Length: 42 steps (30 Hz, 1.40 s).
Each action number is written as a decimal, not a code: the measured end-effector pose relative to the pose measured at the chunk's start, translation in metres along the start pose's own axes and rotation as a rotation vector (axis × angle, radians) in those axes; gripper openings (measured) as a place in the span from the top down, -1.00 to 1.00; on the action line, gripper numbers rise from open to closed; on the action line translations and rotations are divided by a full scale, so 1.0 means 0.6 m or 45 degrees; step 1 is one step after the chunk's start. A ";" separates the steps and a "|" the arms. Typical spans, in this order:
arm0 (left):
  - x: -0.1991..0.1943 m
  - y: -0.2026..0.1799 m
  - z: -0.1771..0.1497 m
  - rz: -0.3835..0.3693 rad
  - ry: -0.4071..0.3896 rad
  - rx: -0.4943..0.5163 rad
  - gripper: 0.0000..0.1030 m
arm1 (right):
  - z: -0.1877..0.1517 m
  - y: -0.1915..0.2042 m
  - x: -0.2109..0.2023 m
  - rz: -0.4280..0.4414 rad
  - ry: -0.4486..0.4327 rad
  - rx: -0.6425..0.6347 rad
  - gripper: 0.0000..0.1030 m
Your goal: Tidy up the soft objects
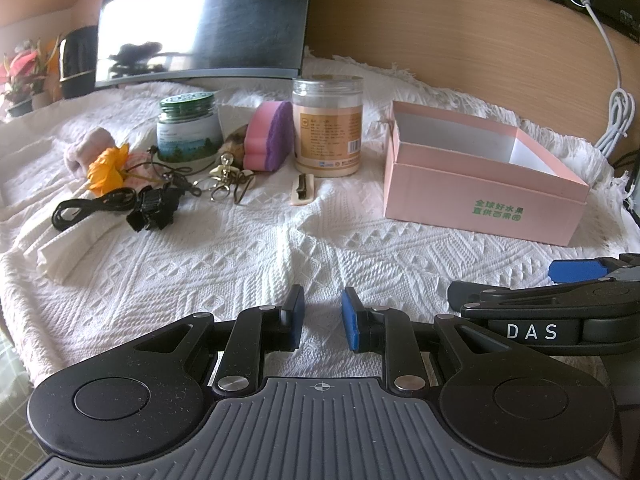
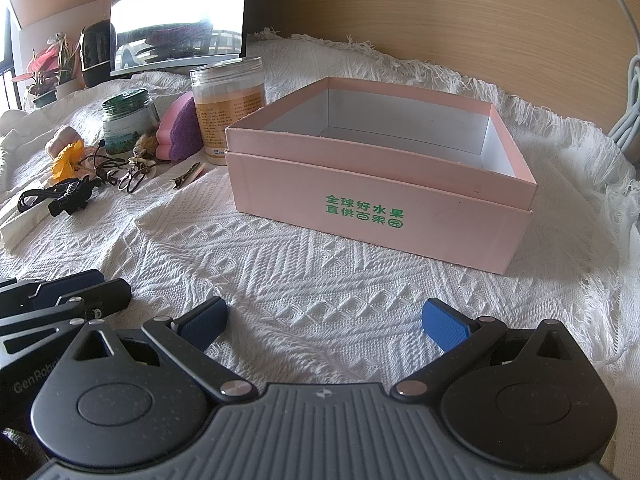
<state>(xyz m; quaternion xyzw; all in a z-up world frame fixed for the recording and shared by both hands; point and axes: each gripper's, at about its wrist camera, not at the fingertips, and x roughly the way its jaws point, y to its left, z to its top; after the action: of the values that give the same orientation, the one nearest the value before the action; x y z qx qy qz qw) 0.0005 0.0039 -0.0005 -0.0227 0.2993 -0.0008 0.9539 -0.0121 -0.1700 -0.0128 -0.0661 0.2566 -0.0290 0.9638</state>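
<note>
From the left wrist, the pink cardboard box (image 1: 480, 204) is seen at the right on the white woven cloth (image 1: 248, 256), its white inside bare, nothing lying in it. Two jars are stood upright at the back: a green-lidded jar (image 1: 189, 128) and a taller clear plastic jar (image 1: 327, 126) filled with something pale. Between them a pink-and-purple sponge (image 1: 267, 136) is propped on edge, touching the taller jar. Left of it a pale pink fuzzy item (image 1: 90, 148) is bunched beside an orange fabric flower (image 1: 106, 168), with a black cable (image 1: 92, 208), a key-ring cluster (image 1: 224, 180) and a hair clip (image 1: 303, 188) nearby, all well apart from the box. The left gripper (image 1: 322, 322) is held low over bare cloth, its blue pads parted a little with nothing between them; the right gripper (image 1: 576, 270) is glimpsed at the right edge. From the right wrist, the same box (image 2: 372, 208) sits near and open-topped, green print on its front wall, its inside bare. The sponge (image 2: 180, 132) and flower (image 2: 66, 160) are seen far left. The right gripper (image 2: 324, 322) is spread wide over cloth, gripping nothing.
</note>
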 end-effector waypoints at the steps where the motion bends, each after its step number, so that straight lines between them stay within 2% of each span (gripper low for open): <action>1: 0.000 -0.001 0.000 0.000 0.000 0.001 0.53 | 0.000 0.000 0.000 0.000 0.000 0.000 -1.00; 20: -0.002 -0.003 0.002 0.001 0.002 -0.006 0.53 | 0.000 0.000 0.001 0.000 -0.001 0.001 -1.00; 29: 0.003 0.000 0.012 -0.010 0.040 -0.010 0.53 | 0.000 -0.002 0.004 0.008 0.010 -0.007 -1.00; 31: 0.003 -0.001 0.015 -0.029 0.061 0.044 0.54 | 0.012 -0.005 0.008 0.029 0.084 -0.017 -1.00; 34: 0.005 0.011 0.027 -0.105 0.124 0.100 0.54 | 0.035 -0.006 0.021 0.043 0.229 -0.037 -1.00; 40: 0.023 0.072 0.059 -0.310 0.283 -0.052 0.59 | 0.038 -0.007 0.022 0.041 0.292 -0.046 -1.00; 42: 0.030 0.084 0.073 -0.347 0.315 -0.041 0.59 | 0.045 -0.007 0.023 0.034 0.317 -0.035 -1.00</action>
<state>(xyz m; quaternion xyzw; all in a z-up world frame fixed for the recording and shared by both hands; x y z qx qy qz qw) 0.0398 0.0558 0.0231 -0.0781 0.4083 -0.1280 0.9004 0.0132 -0.1725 0.0042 -0.0718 0.3755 -0.0206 0.9238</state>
